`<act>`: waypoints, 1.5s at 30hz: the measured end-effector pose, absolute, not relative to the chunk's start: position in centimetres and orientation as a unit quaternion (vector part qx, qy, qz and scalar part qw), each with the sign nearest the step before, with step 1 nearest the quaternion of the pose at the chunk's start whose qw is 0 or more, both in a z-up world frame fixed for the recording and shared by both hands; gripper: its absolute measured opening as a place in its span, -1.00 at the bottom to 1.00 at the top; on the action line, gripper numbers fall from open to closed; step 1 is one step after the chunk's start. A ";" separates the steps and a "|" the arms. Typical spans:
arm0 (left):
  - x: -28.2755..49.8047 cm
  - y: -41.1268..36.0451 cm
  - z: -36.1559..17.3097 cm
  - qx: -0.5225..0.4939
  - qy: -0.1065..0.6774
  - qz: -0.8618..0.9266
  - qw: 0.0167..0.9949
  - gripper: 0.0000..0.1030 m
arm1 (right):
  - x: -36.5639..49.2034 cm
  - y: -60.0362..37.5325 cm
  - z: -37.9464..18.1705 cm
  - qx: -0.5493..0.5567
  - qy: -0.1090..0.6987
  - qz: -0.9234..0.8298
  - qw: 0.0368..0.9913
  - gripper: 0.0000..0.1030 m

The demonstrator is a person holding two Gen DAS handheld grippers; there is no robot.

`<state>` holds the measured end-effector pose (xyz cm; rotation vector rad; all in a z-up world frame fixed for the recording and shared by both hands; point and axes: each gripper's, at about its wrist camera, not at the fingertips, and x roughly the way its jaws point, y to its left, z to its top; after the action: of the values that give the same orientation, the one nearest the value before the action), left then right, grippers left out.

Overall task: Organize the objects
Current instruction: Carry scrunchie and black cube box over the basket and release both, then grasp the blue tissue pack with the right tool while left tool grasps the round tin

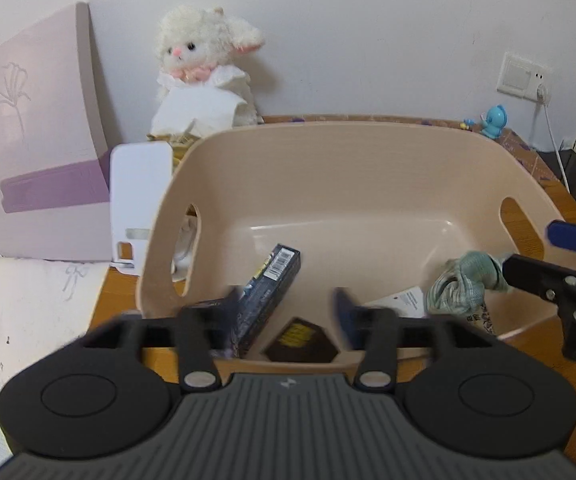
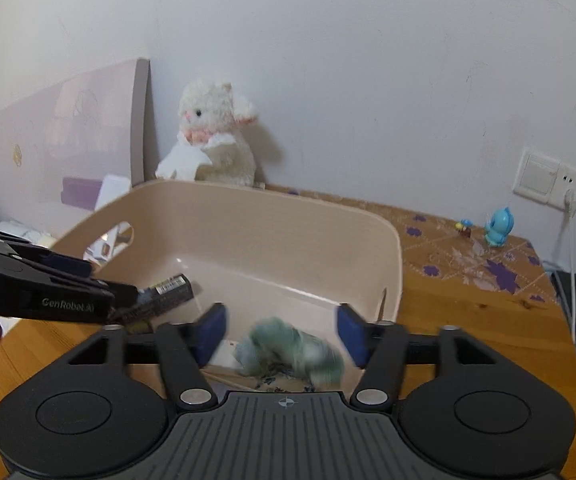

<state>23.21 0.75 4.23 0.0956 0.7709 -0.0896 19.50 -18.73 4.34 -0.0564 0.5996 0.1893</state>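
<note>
A beige plastic storage bin with cut-out handles (image 1: pixel 367 168) sits on the wooden tabletop (image 2: pixel 467 320), and both handheld grippers hang over its near edge. The left gripper (image 1: pixel 288 312) has its blue-padded fingers spread apart with nothing between them; just under its left finger a long dark blue cardboard box with a barcode (image 1: pixel 272 284) leans inside the bin, one end lifted against the floor of the bin. Below the gap between the fingers lies a small dark packet with yellow print (image 1: pixel 299 340), close to the bin's near wall.

The right gripper (image 2: pixel 282 332) is also wide apart — its blue pads stand on either side of a crumpled pale green cloth (image 2: pixel 291 350), which looks blurred and appears to lie loose in the bin's near right corner, touching neither pad as far as I can tell. From the left wrist view the same cloth sits just beside the tip of the right gripper's black finger. A white card or paper (image 1: pixel 401 300) lies flat beside the cloth, partly under it.

Behind the bin, against the white wall, a fluffy white plush lamb with pink ears (image 1: pixel 204 64) sits upright with a white tissue or paper (image 1: pixel 196 108) in front of it. To its left stands a pale lilac board (image 1: pixel 32 128), and a white plastic piece (image 1: pixel 138 196) leans just outside the bin's left handle. Far right on the patterned table mat (image 2: pixel 483 262) — well apart from the bin — stands a small blue toy figure (image 2: pixel 497 228), near a wall socket (image 2: pixel 549 178) with a white cable plugged in.
</note>
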 end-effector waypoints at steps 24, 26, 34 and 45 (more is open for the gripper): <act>13.3 -1.1 2.9 0.041 0.366 -0.070 0.927 0.75 | 9.8 -23.2 -0.5 -0.043 0.367 0.043 0.928 1.00; 13.2 -1.7 1.8 0.039 0.372 -0.073 0.924 0.75 | 9.6 -23.4 -1.2 -0.050 0.371 0.032 0.927 1.00; 12.1 -4.3 -1.1 0.022 0.382 -0.100 0.919 0.75 | 9.3 -24.8 -3.3 -0.052 0.385 -0.002 0.921 1.00; 13.3 -9.0 -3.8 0.025 0.423 -0.140 0.895 0.75 | 9.0 -26.3 -5.1 -0.065 0.395 -0.036 0.916 1.00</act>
<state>13.28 -9.02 -3.83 0.0526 0.8761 -0.2894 9.03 -26.33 -5.10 -0.1345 0.8134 -0.0751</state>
